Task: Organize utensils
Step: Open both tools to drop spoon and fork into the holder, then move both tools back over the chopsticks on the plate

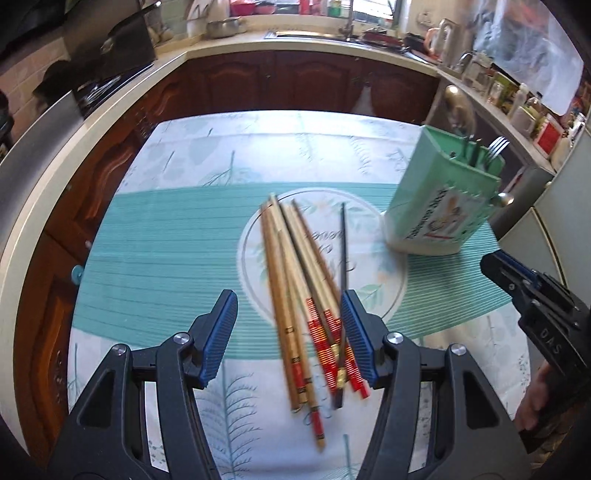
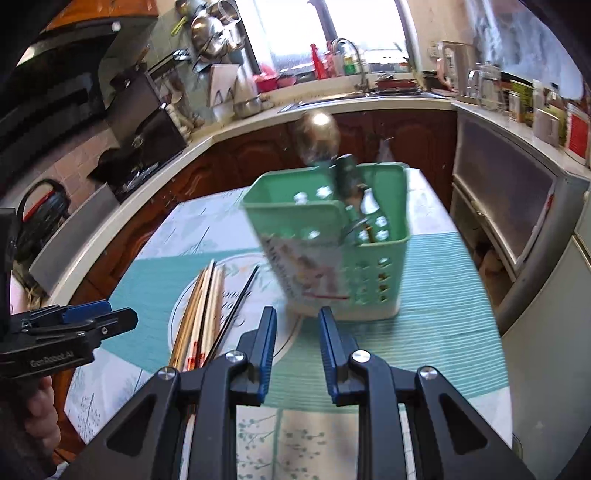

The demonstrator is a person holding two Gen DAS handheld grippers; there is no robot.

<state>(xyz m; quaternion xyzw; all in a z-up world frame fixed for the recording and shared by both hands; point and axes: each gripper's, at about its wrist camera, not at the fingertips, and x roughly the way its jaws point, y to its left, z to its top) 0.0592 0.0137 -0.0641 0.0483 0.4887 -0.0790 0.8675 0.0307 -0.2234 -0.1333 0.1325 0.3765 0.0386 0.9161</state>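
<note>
Both views are lit by daylight from the window [image 2: 332,40] at the back, which is totally blown out white in the right wrist view. Overall it's bright with soft, weak shadows. Heavy fisheye bend: the counter [image 1: 92,122] curves hard and the corners go black. Motion blur smears the chopsticks [image 1: 295,288] and the green holder [image 2: 328,251], print unreadable. There's a glare spot on the ladle [image 2: 319,136]. The fingers [image 1: 221,332] up close stay sharp.

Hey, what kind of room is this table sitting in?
Most likely a home kitchen. A sink with a tap sits under the window, metal pots hang by the wall, and wooden cabinets run under the counter behind the table.
</note>
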